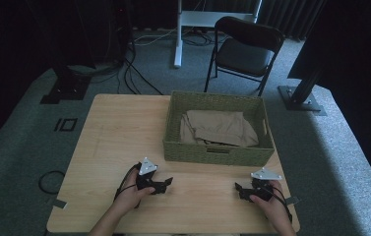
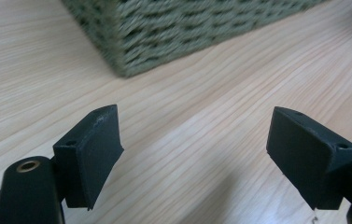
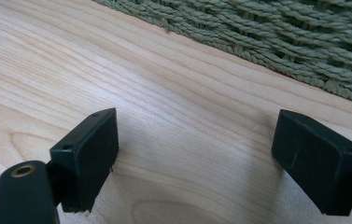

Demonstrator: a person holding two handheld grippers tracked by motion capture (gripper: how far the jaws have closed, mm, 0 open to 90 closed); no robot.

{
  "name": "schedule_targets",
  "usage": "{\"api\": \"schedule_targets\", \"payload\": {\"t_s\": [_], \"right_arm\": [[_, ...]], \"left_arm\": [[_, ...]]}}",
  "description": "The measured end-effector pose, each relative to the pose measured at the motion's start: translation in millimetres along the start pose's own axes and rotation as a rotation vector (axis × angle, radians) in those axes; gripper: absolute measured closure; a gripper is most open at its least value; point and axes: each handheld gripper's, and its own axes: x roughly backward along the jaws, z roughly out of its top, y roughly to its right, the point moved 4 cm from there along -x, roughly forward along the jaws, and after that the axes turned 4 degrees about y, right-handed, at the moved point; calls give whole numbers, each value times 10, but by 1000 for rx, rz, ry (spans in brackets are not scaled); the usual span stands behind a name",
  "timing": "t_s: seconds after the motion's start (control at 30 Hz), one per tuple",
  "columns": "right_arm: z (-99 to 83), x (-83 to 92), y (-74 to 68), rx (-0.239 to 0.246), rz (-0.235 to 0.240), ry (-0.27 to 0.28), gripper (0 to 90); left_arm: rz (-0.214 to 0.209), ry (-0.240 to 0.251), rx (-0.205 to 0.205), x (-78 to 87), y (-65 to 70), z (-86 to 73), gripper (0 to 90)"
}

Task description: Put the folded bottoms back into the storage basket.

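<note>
The counter (image 1: 124,128) fills the middle of the high view, pale wood, with a green woven basket (image 1: 218,155) at its upper right. Inside lies a folded tan cloth (image 1: 220,127), its long axis running left to right across the frame.

Both hands rest on the counter below the basket's near wall. The left gripper (image 1: 166,184) sits at lower centre-left and the right gripper (image 1: 238,189) at lower centre-right — each with its jaws wide apart and nothing between them. The cloth therefore lies above both in the frame, beyond the basket wall; the right gripper appears slightly nearer to it, since the basket sits toward that side.

The left gripper view shows the basket's corner (image 2: 164,32) at upper centre, with bare counter running past it on either side — so that gripper points at the basket's end. The right gripper view shows an unbroken stretch of wall (image 3: 281,37) across the upper right. The cloth can be seen from the high view.
</note>
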Motion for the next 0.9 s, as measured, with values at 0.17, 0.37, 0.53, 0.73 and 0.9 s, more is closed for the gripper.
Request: {"api": "schedule_targets", "payload": {"t_s": [0.17, 0.37, 0.53, 0.73, 0.9], "right_arm": [[0, -5, -1, 1, 8, -5, 125], [0, -7, 0, 1, 8, -4, 125], [0, -8, -1, 0, 7, -4, 125], [0, -9, 0, 1, 5, -4, 124], [1, -11, -1, 0, 5, -4, 122]], "left_arm": [[19, -71, -9, 3, 23, -55, 188], [92, -94, -69, -18, 73, -67, 188], [111, -102, -55, -34, 87, -63, 146], [131, -101, -37, -35, 80, -65, 135], [133, -102, -37, -35, 79, -65, 134]]}}
